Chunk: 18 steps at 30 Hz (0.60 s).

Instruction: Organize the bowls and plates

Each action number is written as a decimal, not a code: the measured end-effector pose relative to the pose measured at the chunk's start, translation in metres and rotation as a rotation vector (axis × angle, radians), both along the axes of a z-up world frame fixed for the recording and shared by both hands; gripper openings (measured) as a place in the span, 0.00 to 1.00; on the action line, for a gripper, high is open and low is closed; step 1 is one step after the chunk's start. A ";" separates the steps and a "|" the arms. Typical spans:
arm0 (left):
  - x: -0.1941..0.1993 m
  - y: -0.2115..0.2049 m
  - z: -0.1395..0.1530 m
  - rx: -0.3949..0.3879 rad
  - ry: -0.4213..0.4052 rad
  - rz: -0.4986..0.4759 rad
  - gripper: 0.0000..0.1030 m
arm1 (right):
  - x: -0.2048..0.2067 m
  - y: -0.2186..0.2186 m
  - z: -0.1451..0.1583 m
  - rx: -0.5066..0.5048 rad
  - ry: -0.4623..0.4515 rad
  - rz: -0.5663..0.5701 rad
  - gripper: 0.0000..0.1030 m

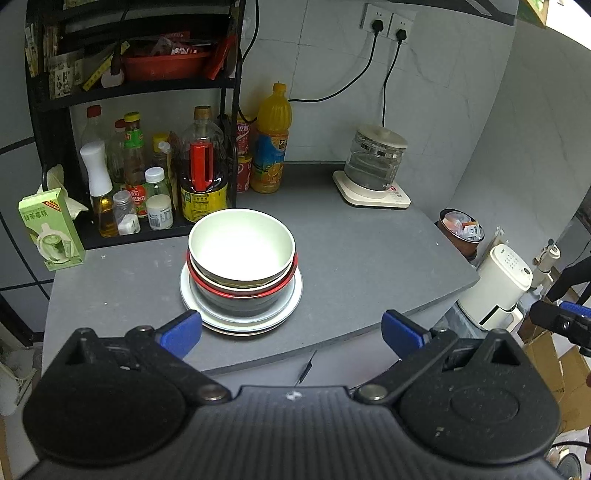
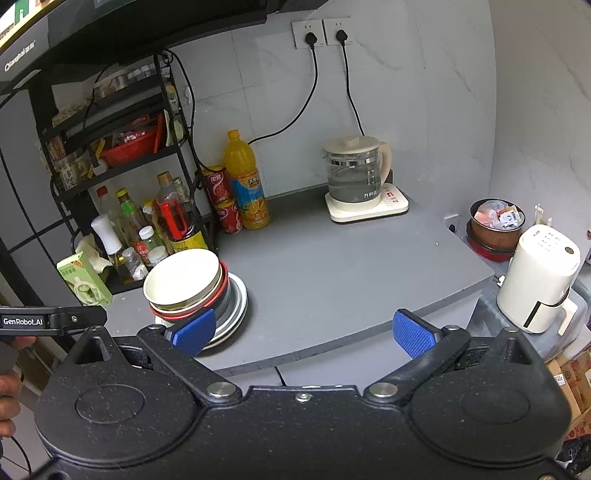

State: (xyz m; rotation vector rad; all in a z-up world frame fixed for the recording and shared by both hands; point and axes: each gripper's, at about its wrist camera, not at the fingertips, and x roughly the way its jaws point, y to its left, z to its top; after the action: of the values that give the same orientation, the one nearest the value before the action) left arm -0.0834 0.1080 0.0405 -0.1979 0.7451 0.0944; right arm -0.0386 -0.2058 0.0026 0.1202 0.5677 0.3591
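- White bowl [image 1: 242, 245] nested atop bowl stack on plates [image 1: 295, 295], grey surface [image 1: 369, 258].
- Left tool [image 1: 291, 332] released, holding nothing.
- Right tool [image 2: 303, 330] released, holding nothing.

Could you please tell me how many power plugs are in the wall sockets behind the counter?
2. Both sit in the twin wall sockets above the glass kettle: the left plug and the right plug, side by side, each with a black cable hanging down. None appears hidden.
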 end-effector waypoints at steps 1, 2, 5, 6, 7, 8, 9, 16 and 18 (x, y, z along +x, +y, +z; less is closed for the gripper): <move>-0.002 0.000 0.001 0.010 -0.002 0.000 0.99 | -0.001 0.000 0.000 0.001 0.003 0.000 1.00; -0.003 0.000 0.001 0.017 -0.006 0.000 1.00 | -0.002 0.001 0.000 0.000 0.005 0.001 1.00; -0.009 -0.001 0.003 0.032 -0.018 -0.006 0.99 | -0.005 0.004 0.001 -0.012 -0.003 0.006 1.00; -0.010 -0.001 0.003 0.034 -0.020 -0.008 1.00 | -0.007 0.005 0.001 -0.014 -0.005 0.007 1.00; -0.011 0.000 0.003 0.037 -0.020 -0.006 0.99 | -0.007 0.006 0.002 -0.009 -0.004 0.008 1.00; -0.012 0.000 0.004 0.041 -0.019 -0.004 0.99 | -0.008 0.006 0.003 -0.008 -0.007 0.008 1.00; -0.013 0.000 0.004 0.044 -0.019 -0.004 0.99 | -0.010 0.008 0.004 -0.011 -0.012 0.007 1.00; -0.020 0.000 0.005 0.060 -0.031 -0.008 0.99 | -0.017 0.010 0.004 -0.013 -0.011 0.020 1.00; -0.022 0.000 0.004 0.063 -0.034 -0.007 0.99 | -0.018 0.012 0.003 -0.017 -0.010 0.026 1.00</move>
State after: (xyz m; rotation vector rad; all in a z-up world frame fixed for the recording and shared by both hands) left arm -0.1058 0.1075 0.0448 -0.1365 0.7082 0.1079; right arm -0.0562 -0.1940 0.0061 0.0948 0.5625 0.3804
